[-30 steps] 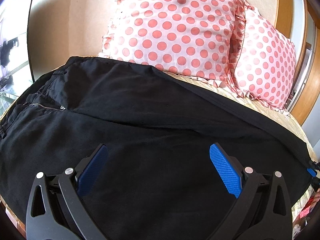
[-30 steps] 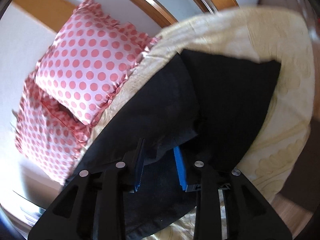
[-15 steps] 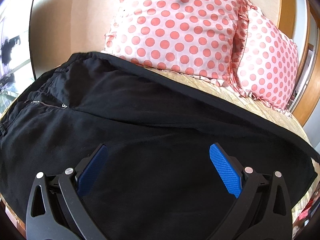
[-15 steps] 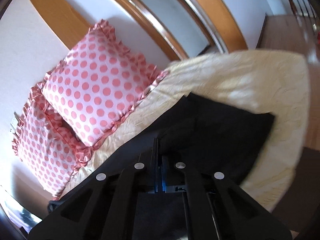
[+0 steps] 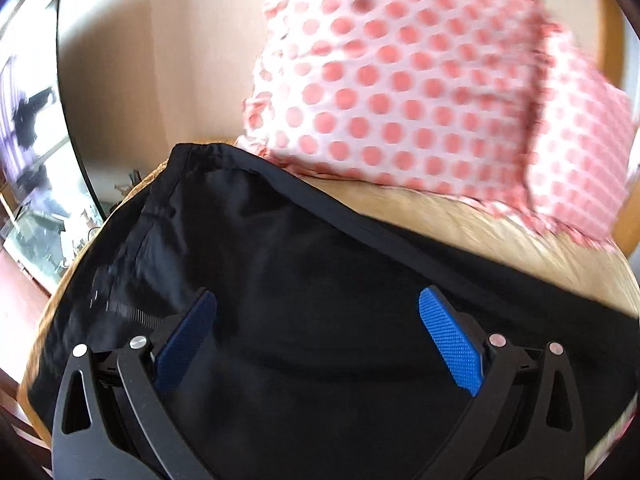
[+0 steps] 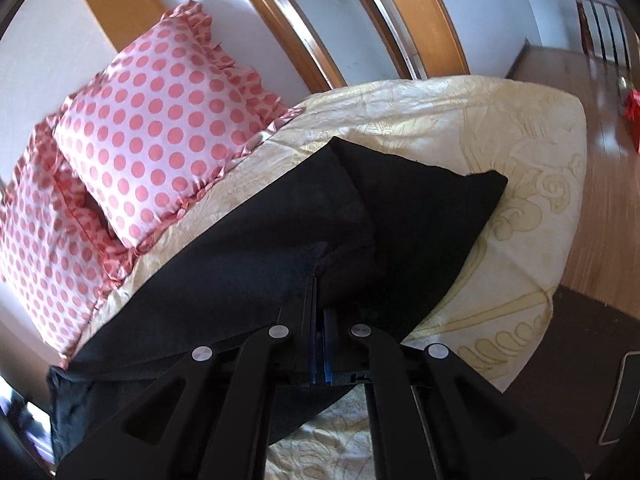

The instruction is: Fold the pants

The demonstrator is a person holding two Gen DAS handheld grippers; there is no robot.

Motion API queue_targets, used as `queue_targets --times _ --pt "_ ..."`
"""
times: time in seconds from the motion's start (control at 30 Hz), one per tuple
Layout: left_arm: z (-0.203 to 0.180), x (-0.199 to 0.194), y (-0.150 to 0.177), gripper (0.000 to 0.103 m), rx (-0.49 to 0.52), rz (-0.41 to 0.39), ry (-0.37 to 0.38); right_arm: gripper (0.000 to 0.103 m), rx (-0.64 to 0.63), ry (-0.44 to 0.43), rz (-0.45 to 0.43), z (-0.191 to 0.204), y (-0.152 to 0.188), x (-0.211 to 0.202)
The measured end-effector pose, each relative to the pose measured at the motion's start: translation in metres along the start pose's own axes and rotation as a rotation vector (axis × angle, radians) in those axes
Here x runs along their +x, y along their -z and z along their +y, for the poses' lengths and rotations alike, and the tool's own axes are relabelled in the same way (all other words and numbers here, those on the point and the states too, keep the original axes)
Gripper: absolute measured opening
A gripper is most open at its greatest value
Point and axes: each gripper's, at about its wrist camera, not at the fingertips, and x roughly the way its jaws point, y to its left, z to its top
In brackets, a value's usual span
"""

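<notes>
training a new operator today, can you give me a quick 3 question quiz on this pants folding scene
1. True or false: the left gripper is clamped on the black pants.
2. Multiple choice: what does the right gripper grip? A) a polka-dot pillow B) a fold of the pants C) the cream bedspread
3. Fill in: the pants lie on a cream bedspread, with two pink polka-dot ______ near the wall.

Key
1. False: its blue pads stand wide apart above the cloth.
2. B
3. pillows
</notes>
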Motion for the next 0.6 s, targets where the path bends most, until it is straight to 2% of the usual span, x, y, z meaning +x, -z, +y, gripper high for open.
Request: queue_targets --times 0.1,0.23,0.3,0.4,0.47,0.53,0.57,0.6 --pt "0.009 0.050 -0.045 0.101 -0.046 0.077 -0.023 0.002 -0.020 0.002 -0.002 0.001 0.000 0.000" --pt "0.018 0.108 -0.084 0.100 -0.115 0.172 -0.021 0.002 -0.041 0.001 0.003 0.001 -0.002 0.000" --pt "0.026 0.138 -0.096 0.082 -0.169 0.242 -0.024 0.002 -0.046 0.001 0.008 0.002 -0.003 0.001" --pt "0.038 0.167 -0.101 0.062 -0.276 0.324 -0.009 0.002 -0.063 0.004 0.015 0.003 -0.004 0.002" --pt "0.046 0.178 -0.100 0.056 -0.354 0.347 -0.001 0.002 -0.077 0.012 0.016 0.005 -0.004 0.002" --pt "0.054 0.181 -0.098 0.045 -0.417 0.337 0.018 0.002 -0.091 0.019 0.014 0.007 -0.004 0.002" --pt "0.060 0.181 -0.097 0.023 -0.453 0.316 0.049 0.002 -0.095 0.022 0.013 0.008 -0.004 0.003" --pt "0.064 0.181 -0.095 0.016 -0.476 0.308 0.064 0.002 -0.098 0.022 0.012 0.008 -0.004 0.003"
